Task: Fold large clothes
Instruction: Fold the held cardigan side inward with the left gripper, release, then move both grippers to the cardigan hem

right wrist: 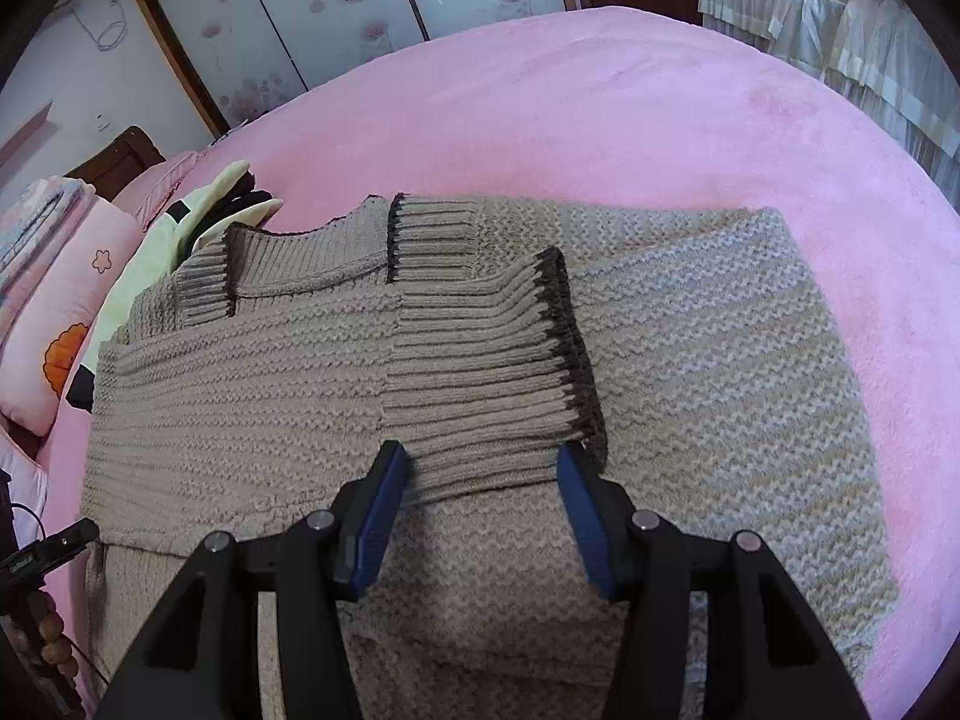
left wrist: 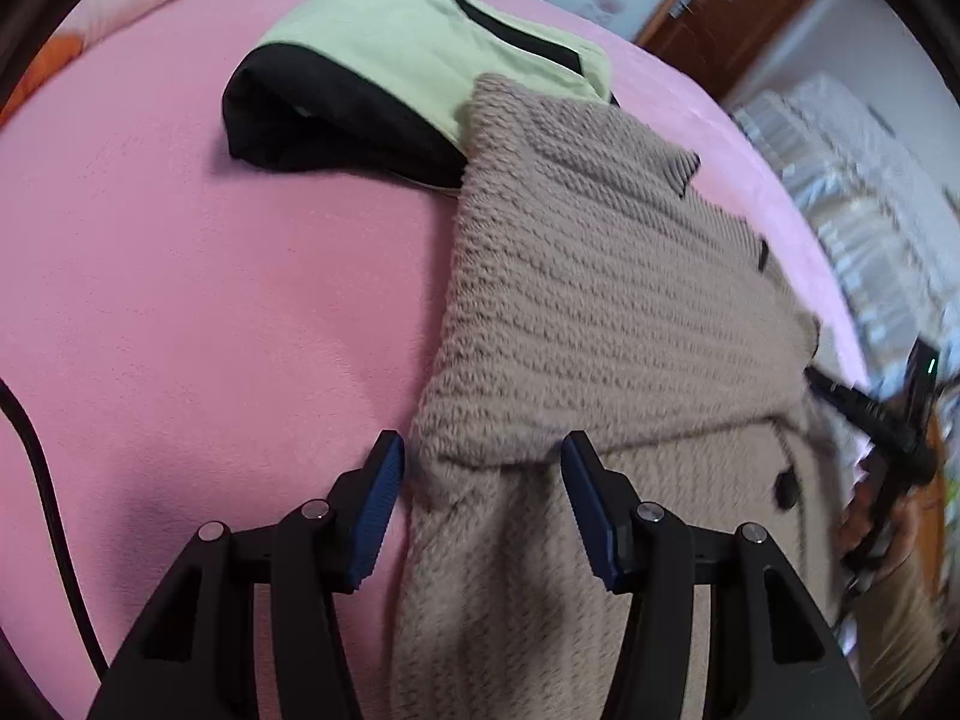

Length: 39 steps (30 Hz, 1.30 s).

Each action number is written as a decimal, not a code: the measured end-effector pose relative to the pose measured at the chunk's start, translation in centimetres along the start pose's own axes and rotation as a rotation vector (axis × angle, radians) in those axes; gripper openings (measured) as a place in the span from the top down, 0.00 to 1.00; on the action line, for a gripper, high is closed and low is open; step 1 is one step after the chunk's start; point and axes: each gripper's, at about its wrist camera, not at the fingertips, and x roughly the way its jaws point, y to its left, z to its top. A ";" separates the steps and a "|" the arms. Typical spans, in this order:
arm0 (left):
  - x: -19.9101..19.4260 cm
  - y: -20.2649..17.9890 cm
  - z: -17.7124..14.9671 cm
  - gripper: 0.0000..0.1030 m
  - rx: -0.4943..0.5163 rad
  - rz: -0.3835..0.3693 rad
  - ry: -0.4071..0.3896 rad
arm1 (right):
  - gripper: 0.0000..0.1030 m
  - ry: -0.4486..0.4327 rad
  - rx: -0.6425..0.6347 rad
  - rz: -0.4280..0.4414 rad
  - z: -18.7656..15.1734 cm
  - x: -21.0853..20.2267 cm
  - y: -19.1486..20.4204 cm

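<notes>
A beige knit cardigan (right wrist: pixel 690 330) with dark-trimmed ribbed cuffs lies spread on the pink bed (right wrist: pixel 600 120), sleeves folded across its body. In the left wrist view the cardigan (left wrist: pixel 600 300) shows its left edge and dark buttons. My left gripper (left wrist: pixel 480 468) is open, its jaws either side of the cardigan's folded edge. My right gripper (right wrist: pixel 483 468) is open above the cardigan, its jaws either side of a ribbed sleeve cuff (right wrist: pixel 498 372). Neither holds cloth.
A folded green and black garment (left wrist: pixel 384 72) lies on the bed beyond the cardigan, also in the right wrist view (right wrist: pixel 168 240). Pillows (right wrist: pixel 54 300) sit at the left. A black cable (left wrist: pixel 42 480) crosses the bed. Wardrobe doors (right wrist: pixel 336 6) and a white curtain (right wrist: pixel 840 18) stand behind.
</notes>
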 end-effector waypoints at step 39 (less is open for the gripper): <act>-4.3 -1.7 -1.4 0.50 0.064 0.239 -0.019 | 0.94 0.012 -0.036 -0.055 -1.7 -6.6 -0.5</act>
